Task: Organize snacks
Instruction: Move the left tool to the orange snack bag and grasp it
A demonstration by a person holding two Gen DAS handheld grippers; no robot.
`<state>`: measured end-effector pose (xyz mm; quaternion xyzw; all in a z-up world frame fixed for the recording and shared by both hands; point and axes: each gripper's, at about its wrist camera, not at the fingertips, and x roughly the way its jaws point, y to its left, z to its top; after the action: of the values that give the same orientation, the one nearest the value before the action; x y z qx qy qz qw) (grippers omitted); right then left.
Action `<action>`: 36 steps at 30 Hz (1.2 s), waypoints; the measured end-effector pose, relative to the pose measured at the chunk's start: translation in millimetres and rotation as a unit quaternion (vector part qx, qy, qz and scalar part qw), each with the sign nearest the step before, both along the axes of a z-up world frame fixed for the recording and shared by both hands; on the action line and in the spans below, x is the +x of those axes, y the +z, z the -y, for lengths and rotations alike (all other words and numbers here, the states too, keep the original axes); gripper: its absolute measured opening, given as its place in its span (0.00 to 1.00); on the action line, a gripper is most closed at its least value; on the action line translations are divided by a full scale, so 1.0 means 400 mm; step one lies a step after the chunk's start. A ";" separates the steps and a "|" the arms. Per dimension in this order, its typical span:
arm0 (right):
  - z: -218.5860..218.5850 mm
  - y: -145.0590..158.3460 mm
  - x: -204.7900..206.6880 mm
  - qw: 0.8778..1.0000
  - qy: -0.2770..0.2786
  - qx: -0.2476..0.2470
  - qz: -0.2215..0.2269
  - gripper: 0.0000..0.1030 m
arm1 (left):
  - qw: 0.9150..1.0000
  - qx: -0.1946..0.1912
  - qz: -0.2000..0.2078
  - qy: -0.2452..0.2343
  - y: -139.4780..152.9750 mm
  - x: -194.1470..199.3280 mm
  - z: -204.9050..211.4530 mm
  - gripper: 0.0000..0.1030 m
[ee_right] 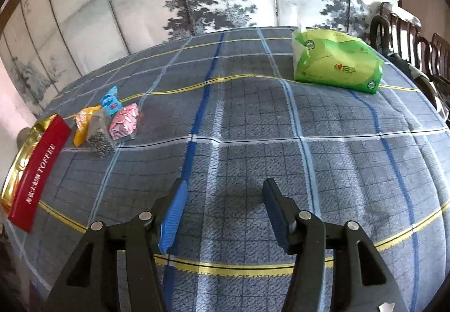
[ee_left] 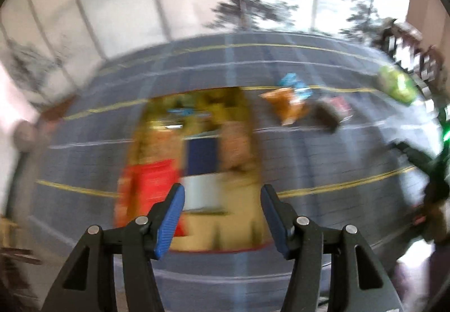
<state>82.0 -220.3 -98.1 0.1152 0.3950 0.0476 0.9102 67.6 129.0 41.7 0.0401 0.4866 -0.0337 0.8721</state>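
While both claws point(ee_left: 222, 216) point(ee_right: 223, 213) gape empty, toffee box point(ee_right: 36, 168) lies lengthwise away.

Motion blur smears the box point(ee_left: 194, 160) and the snacks point(ee_left: 303, 104) beside it in the left view, leaving labels unreadable.

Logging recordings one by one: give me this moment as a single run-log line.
left gripper: open, over toffee box | right gripper: open, empty, above tablecloth | snack packets: loose beside box | tissue pack: far right
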 end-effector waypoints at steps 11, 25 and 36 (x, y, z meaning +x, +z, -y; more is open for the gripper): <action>0.020 0.007 -0.028 0.998 0.028 0.053 0.035 0.59 | 0.990 -0.095 -0.097 0.044 -0.073 0.342 0.174 0.56; 0.032 0.014 -0.038 0.991 0.066 0.101 0.061 0.64 | 0.973 -0.119 -0.140 0.140 -0.185 0.498 0.202 0.56; 0.034 0.016 -0.044 0.989 0.074 0.108 0.070 0.68 | 0.965 -0.127 -0.136 0.187 -0.237 0.522 0.193 0.54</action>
<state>64.3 -234.0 -91.6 0.1794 0.3307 0.1652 0.9117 276.5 51.8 -52.9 -0.1678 0.5908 0.0629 0.7866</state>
